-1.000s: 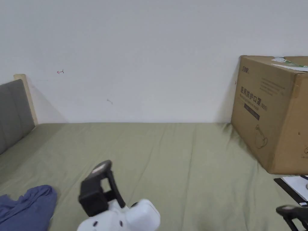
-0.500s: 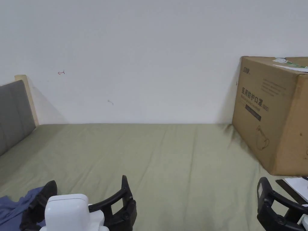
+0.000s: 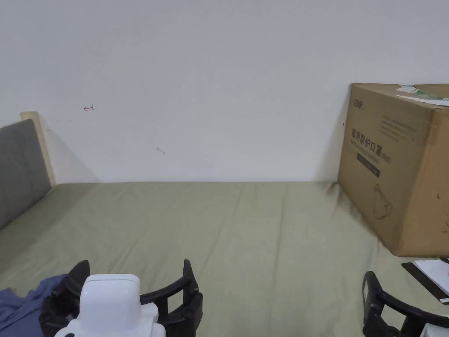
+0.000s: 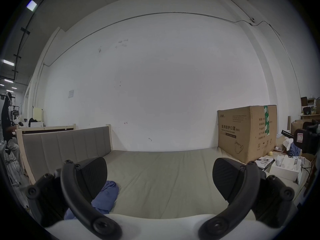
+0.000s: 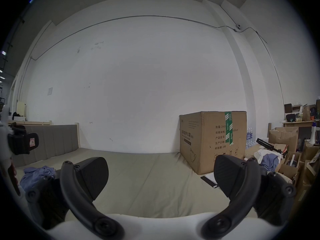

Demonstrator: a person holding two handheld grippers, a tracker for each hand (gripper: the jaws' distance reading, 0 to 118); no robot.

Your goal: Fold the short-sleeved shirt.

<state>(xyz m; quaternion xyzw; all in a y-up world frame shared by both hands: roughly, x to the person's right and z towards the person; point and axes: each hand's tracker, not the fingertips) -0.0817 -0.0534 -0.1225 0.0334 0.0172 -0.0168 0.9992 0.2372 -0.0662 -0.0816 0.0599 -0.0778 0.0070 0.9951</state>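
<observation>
The crumpled blue short-sleeved shirt [image 4: 105, 197] lies on the olive-green bed sheet [image 3: 245, 237], just beyond the left gripper's [image 4: 159, 179] left finger [image 4: 91, 176], untouched. Both it and the right gripper [image 5: 160, 178] hold their jaws spread wide, empty. Past the right fingers [image 5: 228, 174] stands a brown cardboard box [image 5: 211, 139]

Olive-green bed sheet [image 3: 245, 237] fills lower half, bit wrinkly. Grey padded headboard [image 3: 19, 162] far left, pale wood edge. Big cardboard box [image 3: 401, 166] at right, on bed against white wall [image 3: 197, 79]. Cluttered boxes [image 5: 284, 138] at right edge of right gripper view.
</observation>
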